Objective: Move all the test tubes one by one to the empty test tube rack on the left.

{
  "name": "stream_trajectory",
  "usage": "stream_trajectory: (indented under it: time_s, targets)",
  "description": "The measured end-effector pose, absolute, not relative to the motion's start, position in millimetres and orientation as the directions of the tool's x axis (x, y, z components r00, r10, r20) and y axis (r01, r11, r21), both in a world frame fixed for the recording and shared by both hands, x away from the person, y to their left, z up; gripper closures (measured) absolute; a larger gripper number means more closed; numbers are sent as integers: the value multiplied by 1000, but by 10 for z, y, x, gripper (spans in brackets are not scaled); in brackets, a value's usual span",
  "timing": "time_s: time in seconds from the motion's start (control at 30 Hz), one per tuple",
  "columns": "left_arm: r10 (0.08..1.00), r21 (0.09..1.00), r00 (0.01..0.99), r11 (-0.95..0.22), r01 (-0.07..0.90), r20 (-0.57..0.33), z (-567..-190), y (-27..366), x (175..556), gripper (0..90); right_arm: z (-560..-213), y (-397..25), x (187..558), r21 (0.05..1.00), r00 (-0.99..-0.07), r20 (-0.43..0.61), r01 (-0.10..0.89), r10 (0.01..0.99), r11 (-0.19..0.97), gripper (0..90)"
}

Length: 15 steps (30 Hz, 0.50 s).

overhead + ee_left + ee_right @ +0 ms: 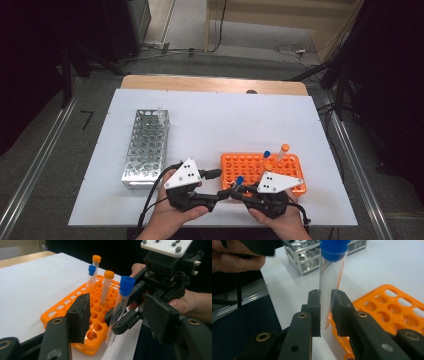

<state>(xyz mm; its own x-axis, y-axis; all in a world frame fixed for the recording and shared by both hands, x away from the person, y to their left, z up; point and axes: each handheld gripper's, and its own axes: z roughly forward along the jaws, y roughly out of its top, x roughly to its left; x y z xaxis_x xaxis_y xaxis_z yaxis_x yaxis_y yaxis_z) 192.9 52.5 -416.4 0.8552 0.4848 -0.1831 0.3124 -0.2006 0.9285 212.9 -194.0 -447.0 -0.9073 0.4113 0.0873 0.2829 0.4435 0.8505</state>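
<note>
Between right tongs (325,312), unlabelled blue-capped tube (331,280)

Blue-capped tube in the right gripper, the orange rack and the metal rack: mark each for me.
Blue-capped tube (329,287), right gripper view, on its clear wall above the jaws.
Orange rack (62,305), left gripper view, on its holed top near the left edge.
Metal rack (145,150), high view, on its holed top.
</note>
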Motion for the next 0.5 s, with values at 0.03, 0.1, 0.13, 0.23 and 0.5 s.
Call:
stream_trajectory:
  time_s: [0.03, 0.1, 0.13, 0.23, 0.5]
  targets:
    - [482, 928, 857, -206, 311, -180, -4169, 508, 1928, 422, -4471, -1926, 2123, 849, -908, 87, 283, 410, 447, 749]
    - [475, 927, 861, -210, 310, -181, -4179, 476, 1928, 455, -4478, -1899, 2111, 849, -912, 88, 280, 401, 449, 749]
    - [472, 927, 862, -210, 311, -182, -4185, 458, 1928, 476, -4481, -1888, 2106, 847, -914, 88, 278, 395, 454, 749]
    - [460, 925, 869, -222, 310, -181, -4201, 412, 1927, 540, -4494, -1847, 2090, 846, -921, 85, 269, 381, 460, 749]
    - [434, 924, 884, -241, 296, -171, -4231, 357, 1930, 722, -4491, -1806, 2042, 850, -934, 83, 249, 347, 465, 749]
